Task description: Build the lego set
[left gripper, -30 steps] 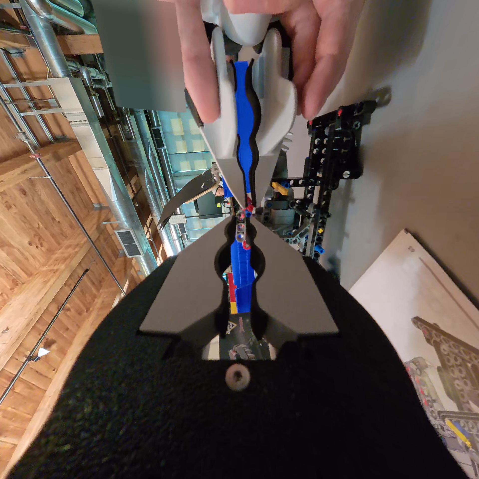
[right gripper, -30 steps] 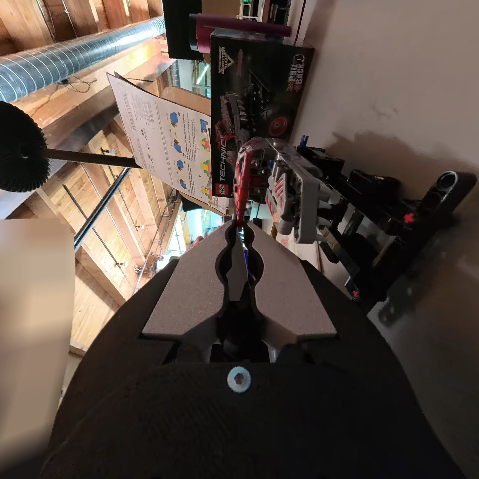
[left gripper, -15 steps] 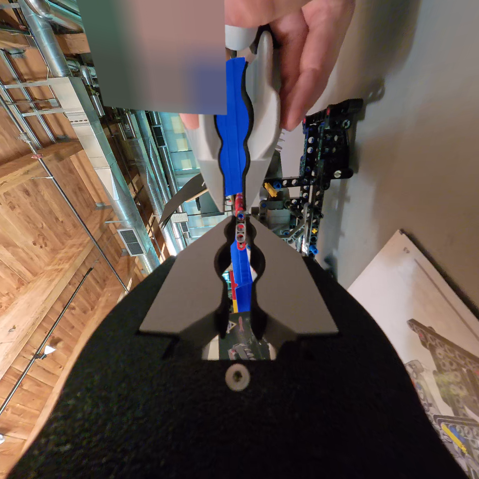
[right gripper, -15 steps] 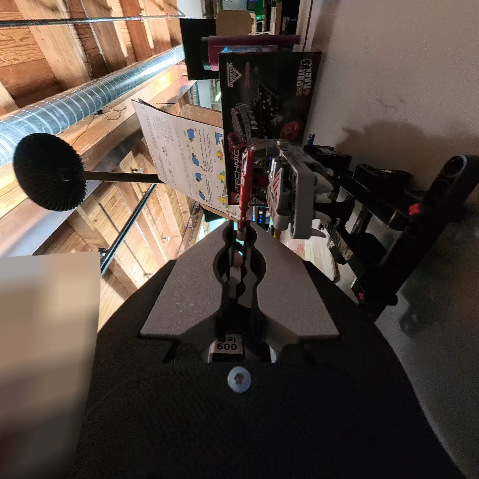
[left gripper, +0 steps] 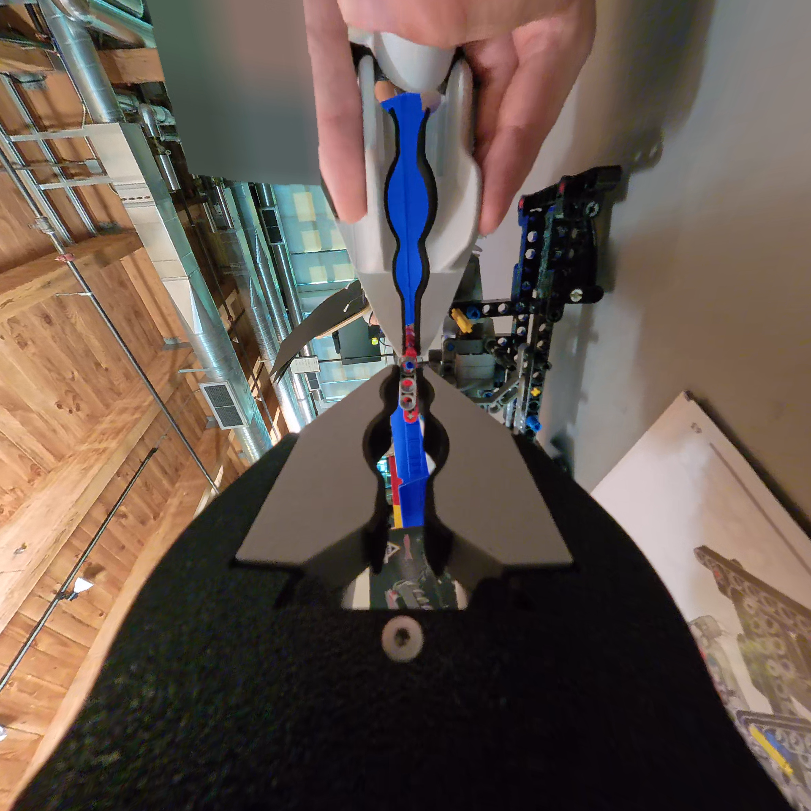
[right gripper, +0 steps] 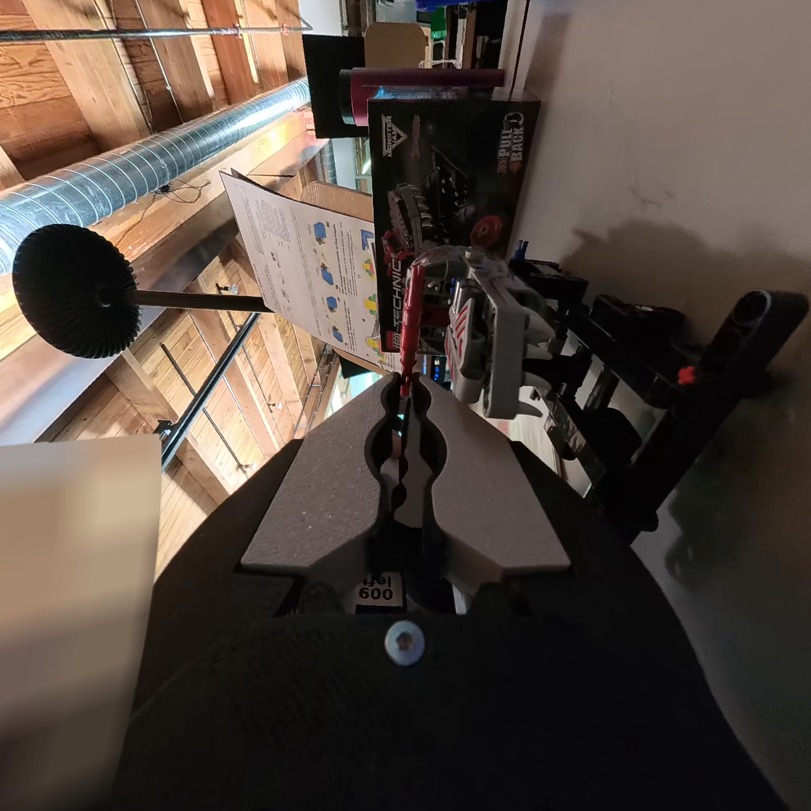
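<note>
In the left wrist view my left gripper [left gripper: 408, 386] is shut on a small grey beam [left gripper: 408, 395] with red and blue pins. My right gripper [left gripper: 410, 346], held by a hand [left gripper: 504, 145], meets it tip to tip from above and pinches the same piece's red end. In the right wrist view my right gripper [right gripper: 406, 386] is shut on a thin red piece [right gripper: 412, 316] that reaches forward. The black chassis [left gripper: 548, 307] with its grey and red body [right gripper: 482, 333] stands on the table to the right, also in the right wrist view [right gripper: 658, 395].
An open instruction booklet [left gripper: 702, 570] lies on the table at lower right. The dark set box [right gripper: 452, 197] stands behind the model, with a printed sheet [right gripper: 307, 263] leaning beside it. A black ribbed disc on a rod [right gripper: 74, 289] shows at left. My two grippers' fingertips are within a few centimetres of each other.
The right gripper tilted aside half a second ago and is again lined up tip to tip with the left gripper. Both stay shut on the small piece.
</note>
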{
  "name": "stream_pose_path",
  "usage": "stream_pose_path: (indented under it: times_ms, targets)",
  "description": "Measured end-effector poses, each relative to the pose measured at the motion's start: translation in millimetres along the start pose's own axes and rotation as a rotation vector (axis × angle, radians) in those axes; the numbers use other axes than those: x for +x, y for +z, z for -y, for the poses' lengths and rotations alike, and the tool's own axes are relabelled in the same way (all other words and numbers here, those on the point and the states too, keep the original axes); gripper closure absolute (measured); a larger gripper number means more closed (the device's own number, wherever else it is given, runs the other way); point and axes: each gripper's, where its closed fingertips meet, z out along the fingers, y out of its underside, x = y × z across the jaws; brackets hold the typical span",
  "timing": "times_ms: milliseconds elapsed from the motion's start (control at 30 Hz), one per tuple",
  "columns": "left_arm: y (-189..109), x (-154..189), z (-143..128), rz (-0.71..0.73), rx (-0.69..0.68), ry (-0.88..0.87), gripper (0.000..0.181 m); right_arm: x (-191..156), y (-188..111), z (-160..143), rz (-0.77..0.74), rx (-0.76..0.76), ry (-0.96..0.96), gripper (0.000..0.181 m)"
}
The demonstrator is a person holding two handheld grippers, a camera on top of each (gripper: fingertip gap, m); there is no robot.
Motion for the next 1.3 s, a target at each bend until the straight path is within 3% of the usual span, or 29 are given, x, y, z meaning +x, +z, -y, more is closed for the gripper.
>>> stream_pose_path:
  times_ms: [467, 733, 867, 900, 1067, 1300]
  targets:
    - [4.0, 2.4, 1.8, -0.008, -0.012, -0.073, 0.177, 1.4, -0.7, -1.9, 0.026, 0.016, 0.005, 0.178]
    - [7.3, 3.1, 2.1, -0.028, -0.143, 0.07, 0.177, 2.3, -1.4, -0.5, -0.02, 0.014, -0.07, 0.179]
    - [7.4, 4.2, 2.3, -0.087, -0.052, -0.251, 0.178, 2.8, -3.1, -1.0, -0.018, -0.002, -0.073, 0.178]
    - [7.5, 4.7, 1.6, -0.095, -0.042, -0.256, 0.177, 2.7, -3.0, -1.2, -0.014, -0.004, -0.068, 0.178]
    - [9.8, 3.6, 0.9, -0.029, -0.068, 0.033, 0.177, 3.2, -2.6, 0.1, -0.019, -0.005, -0.081, 0.179]
    - [11.4, 0.1, 1.3, 0.015, -0.065, -0.004, 0.177, -0.6, -3.8, 3.4, -0.03, -0.019, -0.119, 0.178]
